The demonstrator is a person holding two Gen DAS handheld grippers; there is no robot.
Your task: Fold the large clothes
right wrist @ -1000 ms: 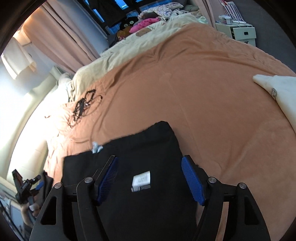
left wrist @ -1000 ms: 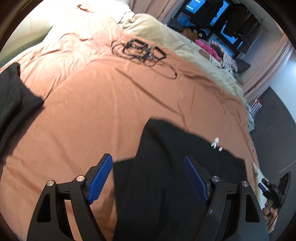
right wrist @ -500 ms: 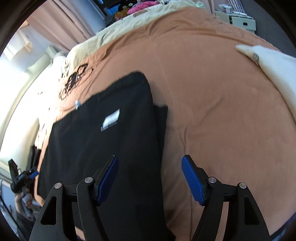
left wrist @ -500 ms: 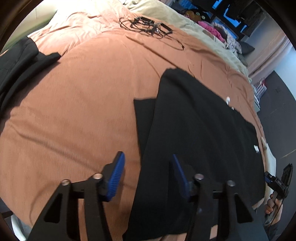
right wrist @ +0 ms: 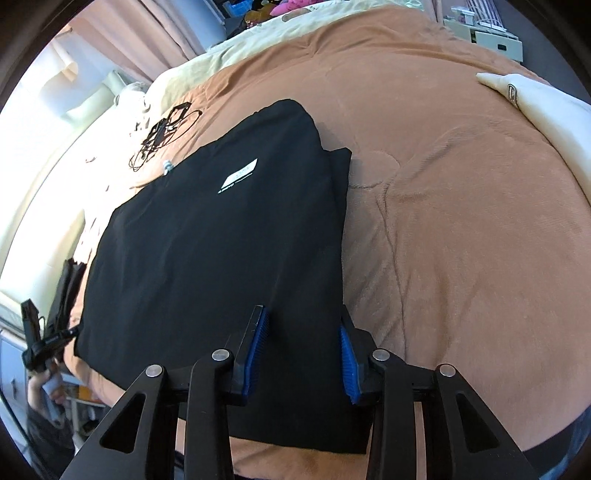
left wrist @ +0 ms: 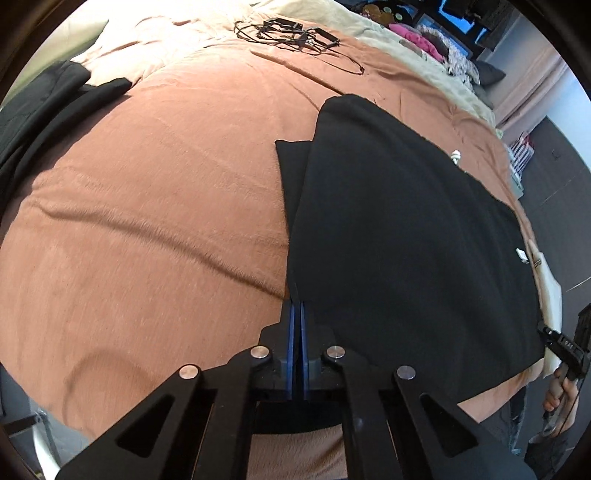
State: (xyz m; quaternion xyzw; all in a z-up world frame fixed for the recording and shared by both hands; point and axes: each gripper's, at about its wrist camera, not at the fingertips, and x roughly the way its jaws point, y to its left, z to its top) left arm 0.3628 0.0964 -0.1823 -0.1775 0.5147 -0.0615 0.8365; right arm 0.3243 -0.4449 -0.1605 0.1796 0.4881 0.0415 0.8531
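1. The left gripper (left wrist: 296, 317) has just been closing; its blue fingers (left wrist: 291, 332) are now pinching the near left edge of the flat black fabric garment (left wrist: 399, 236).
2. The right gripper (right wrist: 303, 347) has been narrowing, its fingers still half apart, straddling the near right corner; a two-handed fold seems imminent.
3. The garment is lying on a bed's plush brown blanket (left wrist: 147, 206), with tangled black cables (left wrist: 291, 33) beyond and pink curtains (right wrist: 162, 33) hanging behind.

Each claw (left wrist: 296, 314) (right wrist: 303, 339) — black frame, blue ribbed pads, silver screws.
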